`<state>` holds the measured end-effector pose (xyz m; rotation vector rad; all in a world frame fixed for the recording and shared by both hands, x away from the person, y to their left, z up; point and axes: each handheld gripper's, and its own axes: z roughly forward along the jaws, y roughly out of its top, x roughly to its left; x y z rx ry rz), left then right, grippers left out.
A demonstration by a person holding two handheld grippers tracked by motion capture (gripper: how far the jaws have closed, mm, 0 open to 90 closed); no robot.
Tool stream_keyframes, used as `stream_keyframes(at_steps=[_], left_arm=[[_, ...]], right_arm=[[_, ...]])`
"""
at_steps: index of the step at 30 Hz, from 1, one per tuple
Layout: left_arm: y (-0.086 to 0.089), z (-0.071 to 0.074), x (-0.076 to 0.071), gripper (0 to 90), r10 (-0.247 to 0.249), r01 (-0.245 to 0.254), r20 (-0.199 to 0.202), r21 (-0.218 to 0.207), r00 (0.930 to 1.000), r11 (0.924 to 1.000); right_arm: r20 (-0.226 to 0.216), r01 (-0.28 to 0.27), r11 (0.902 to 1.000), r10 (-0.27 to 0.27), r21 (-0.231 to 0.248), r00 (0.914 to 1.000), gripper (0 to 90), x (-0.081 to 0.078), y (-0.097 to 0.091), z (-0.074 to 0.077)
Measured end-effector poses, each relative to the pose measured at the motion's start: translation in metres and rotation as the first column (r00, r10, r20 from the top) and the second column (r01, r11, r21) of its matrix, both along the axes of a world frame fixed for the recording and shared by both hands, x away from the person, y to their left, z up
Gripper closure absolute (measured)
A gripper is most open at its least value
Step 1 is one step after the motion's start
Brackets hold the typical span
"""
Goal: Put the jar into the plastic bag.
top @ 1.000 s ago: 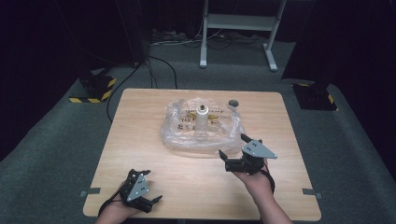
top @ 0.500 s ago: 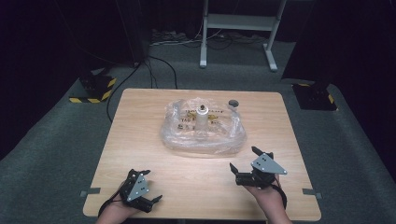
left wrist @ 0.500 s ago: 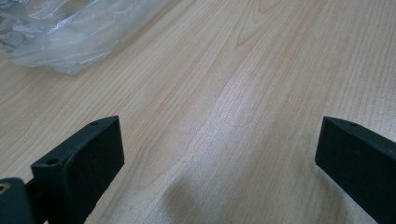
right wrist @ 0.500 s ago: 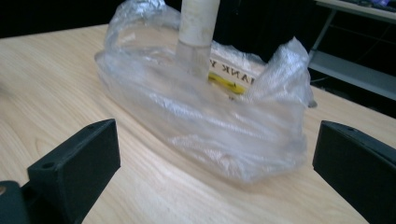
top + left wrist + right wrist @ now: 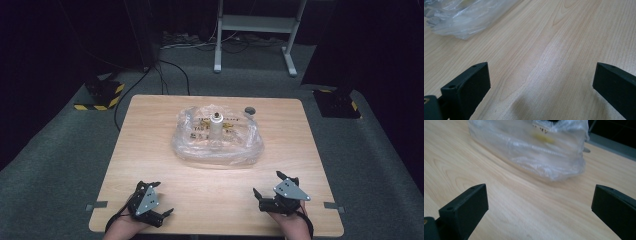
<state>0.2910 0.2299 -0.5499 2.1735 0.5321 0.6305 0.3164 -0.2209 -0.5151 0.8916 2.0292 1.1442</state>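
Light wooden table (image 5: 210, 185) evenly lit from above; surroundings at frame edges fall to black. Crumpled clear plastic bag (image 5: 217, 140) shows soft glare. Right gripper view slightly blurred; both gripper views bright, jaws casting soft shadows at bottom.

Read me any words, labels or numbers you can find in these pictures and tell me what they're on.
Dark print with yellow marks on the clear plastic bag, beside the bottle standing in it: too small and blurred to read.
Yellow patch and dark print on the same bag in the right gripper view: blurred, not readable.
No other text shows.
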Motion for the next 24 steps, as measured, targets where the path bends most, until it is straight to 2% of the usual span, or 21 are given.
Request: stream_keyframes(at_steps=[4,5,7,8,9,10,17,21,24], left_arm=[[0.001,0.000,0.000,1.6,0.004,-0.004,0.004,-0.007,1.0000,1.0000],[0.001,0.000,0.000,1.6,0.004,-0.004,0.004,-0.007,1.0000,1.0000],[0.001,0.000,0.000,1.6,0.006,-0.006,0.003,-0.011,1.0000,0.9999],[0.001,0.000,0.000,1.6,0.007,-0.007,0.003,-0.012,1.0000,0.9999],[0.001,0.000,0.000,1.6,0.008,-0.008,0.005,-0.013,1.0000,0.9999],[0.002,0.000,0.000,1.6,0.008,-0.008,0.004,-0.015,1.0000,0.9999],[0.002,0.001,0.000,1.6,0.013,-0.013,-0.001,-0.020,0.9999,0.9997],[0.002,0.001,0.001,1.7,0.011,-0.011,-0.005,-0.023,0.9999,0.9997],[0.003,0.001,0.001,1.7,0.011,-0.012,-0.002,-0.027,0.9999,0.9996]], right_arm=[[-0.026,0.008,0.9997,-0.008,-0.023,0.9996,0.3,-0.006,-0.002,-0.016],[-0.026,0.008,0.9997,-0.008,-0.023,0.9996,0.3,-0.006,-0.002,-0.016],[-0.050,0.008,0.9991,-0.011,-0.041,0.9987,0.8,-0.006,-0.003,-0.025],[-0.050,0.008,0.9991,-0.011,-0.041,0.9987,0.8,-0.006,-0.003,-0.025],[-0.070,0.006,0.9982,-0.010,-0.060,0.9975,1.6,-0.006,-0.003,-0.026],[-0.063,0.008,0.9978,-0.013,-0.066,0.9980,1.6,-0.007,-0.003,-0.026],[-0.058,0.028,0.9994,-0.029,-0.021,0.9979,1.5,-0.006,-0.008,-0.025],[-0.076,0.038,0.9992,-0.037,0.016,0.9964,1.5,-0.005,-0.011,-0.025],[-0.072,0.040,0.9990,-0.038,0.022,0.9967,1.5,-0.005,-0.012,-0.025]])
